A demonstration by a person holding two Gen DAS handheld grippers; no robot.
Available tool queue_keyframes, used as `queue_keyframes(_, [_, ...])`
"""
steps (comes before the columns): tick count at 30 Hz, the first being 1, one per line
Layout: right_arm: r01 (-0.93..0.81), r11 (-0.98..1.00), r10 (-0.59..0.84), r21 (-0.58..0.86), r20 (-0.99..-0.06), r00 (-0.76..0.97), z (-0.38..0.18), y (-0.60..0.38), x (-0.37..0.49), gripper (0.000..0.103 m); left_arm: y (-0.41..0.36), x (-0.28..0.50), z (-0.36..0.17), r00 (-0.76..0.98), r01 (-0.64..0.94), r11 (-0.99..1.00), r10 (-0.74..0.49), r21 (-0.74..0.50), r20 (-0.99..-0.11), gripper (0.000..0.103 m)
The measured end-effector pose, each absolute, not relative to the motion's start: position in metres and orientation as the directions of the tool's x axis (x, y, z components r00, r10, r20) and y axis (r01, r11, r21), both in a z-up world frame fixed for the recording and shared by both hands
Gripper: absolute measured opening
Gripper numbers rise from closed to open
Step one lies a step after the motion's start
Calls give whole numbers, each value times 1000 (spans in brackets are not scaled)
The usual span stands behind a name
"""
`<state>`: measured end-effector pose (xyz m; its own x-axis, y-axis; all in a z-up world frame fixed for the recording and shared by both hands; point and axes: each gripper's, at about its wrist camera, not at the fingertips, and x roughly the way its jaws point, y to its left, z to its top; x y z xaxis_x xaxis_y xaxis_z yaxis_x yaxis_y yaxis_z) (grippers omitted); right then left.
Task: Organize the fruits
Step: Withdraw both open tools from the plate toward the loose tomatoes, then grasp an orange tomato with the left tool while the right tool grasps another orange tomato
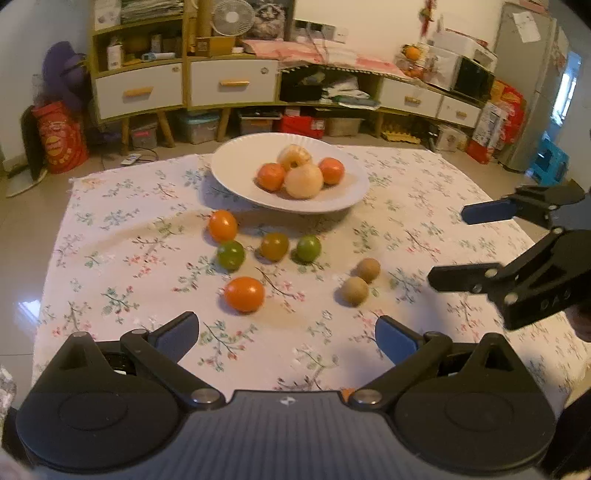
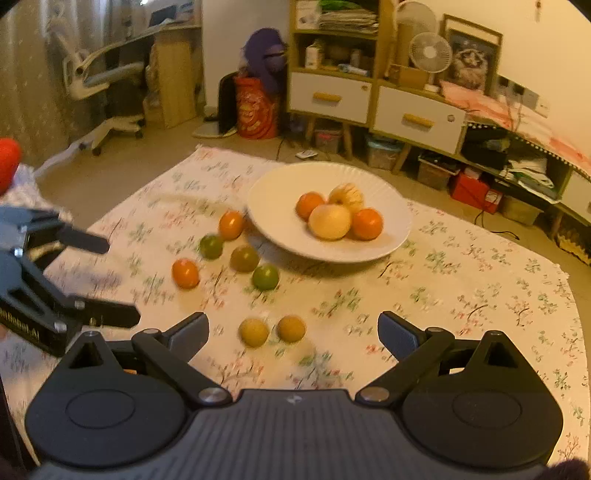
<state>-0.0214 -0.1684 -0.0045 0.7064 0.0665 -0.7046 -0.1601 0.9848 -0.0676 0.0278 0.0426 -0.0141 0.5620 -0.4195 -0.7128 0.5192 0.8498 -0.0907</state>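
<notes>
A lived-in home: cluttered wooden sideboard (image 1: 229, 85), desk fan (image 1: 233, 16), fridge (image 1: 532, 81), office chair (image 2: 99, 92), floral tablecloth (image 1: 129, 236).

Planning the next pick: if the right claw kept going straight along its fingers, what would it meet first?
Most likely the two small round brown fruits on the floral tablecloth, lying just ahead of the open right claw, slightly left of its centre line. Depth is hard to judge through the fisheye.

White plate (image 1: 236, 177) at upper centre, holding four fruits. Seven loose fruits on floral cloth (image 1: 122, 236) below. Left gripper (image 1: 286, 330) wide apart at bottom; right gripper (image 1: 448, 247) spread, empty, at right edge.
</notes>
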Motion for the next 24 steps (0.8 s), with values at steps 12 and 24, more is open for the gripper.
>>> queue_keyframes(12, [-199,979,106,-50,-707,699,-23,-164,-37,98,48,6,-31,504,624,779,-462,-62,-730,89])
queue_keyframes(24, [-224,971,97,-77,-734,672,-36,-160,-40,98,47,2,-54,365,669,725,-510,-161,-779,87])
